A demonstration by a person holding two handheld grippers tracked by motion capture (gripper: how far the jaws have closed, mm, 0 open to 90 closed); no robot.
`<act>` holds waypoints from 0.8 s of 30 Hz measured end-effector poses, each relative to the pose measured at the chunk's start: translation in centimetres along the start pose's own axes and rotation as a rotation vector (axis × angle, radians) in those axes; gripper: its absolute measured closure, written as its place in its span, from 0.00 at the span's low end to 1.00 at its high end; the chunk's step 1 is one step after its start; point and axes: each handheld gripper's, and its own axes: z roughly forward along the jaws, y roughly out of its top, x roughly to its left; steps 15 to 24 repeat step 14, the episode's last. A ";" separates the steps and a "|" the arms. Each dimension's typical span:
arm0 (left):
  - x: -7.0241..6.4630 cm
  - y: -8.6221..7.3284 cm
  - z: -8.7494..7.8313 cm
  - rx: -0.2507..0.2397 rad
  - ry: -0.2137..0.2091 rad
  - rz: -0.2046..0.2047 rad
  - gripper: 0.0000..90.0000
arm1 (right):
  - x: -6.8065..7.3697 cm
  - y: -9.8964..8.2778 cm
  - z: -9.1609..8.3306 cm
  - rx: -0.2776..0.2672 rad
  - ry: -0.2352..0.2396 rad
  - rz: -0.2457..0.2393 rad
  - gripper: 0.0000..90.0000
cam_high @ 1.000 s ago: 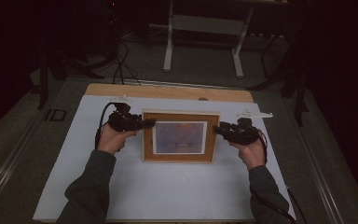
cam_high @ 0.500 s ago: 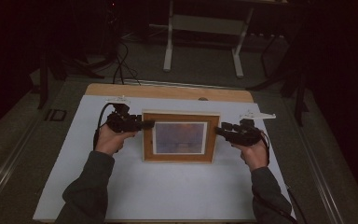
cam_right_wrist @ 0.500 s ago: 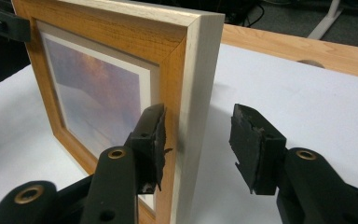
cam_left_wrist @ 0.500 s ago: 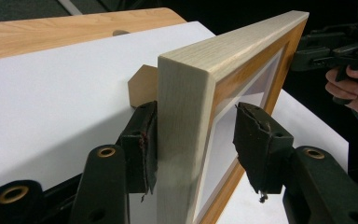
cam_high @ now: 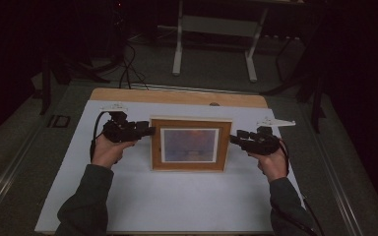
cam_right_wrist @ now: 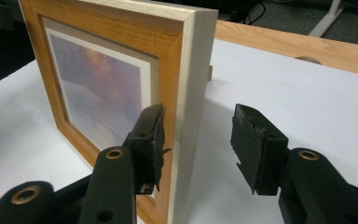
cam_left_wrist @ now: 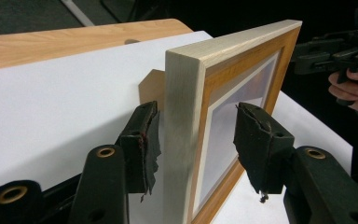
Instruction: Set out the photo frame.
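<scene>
1. While you hold both tools level over the white sheet (cam_high: pixel 177 196) that covers the table (cam_high: pixel 177 96), your left claw (cam_high: pixel 150 131) sits at the left edge of the picture frame (cam_high: pixel 191 123), toward the table's left side.
2. Seen from the left gripper view, that claw (cam_left_wrist: pixel 193 135) straddles the frame's pale side edge (cam_left_wrist: pixel 179 116). Its jaws have just been opening: one pad lies just beside the back of the frame, the other stands apart in front of the glass. It is wide and grips nothing.
3. Your picture frame stands upright near the middle of the table, closer to the far edge than to the near one, its orange-brown front and bluish print facing you. A wooden prop (cam_left_wrist: pixel 151 86) shows behind it on the sheet.
4. Your right claw (cam_high: pixel 232 139) is at the frame's right edge. In the right gripper view the claw (cam_right_wrist: pixel 198 140) has the frame's right edge (cam_right_wrist: pixel 191 93) between its jaws, which have just been opening too: one pad is just beside the front, the other well apart behind. It is wide, holding nothing.
</scene>
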 end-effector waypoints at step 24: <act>-0.4 -2.0 -2.2 0.038 0.086 0.037 0.56 | -1.3 -2.1 -0.9 0.044 -0.001 0.021 0.61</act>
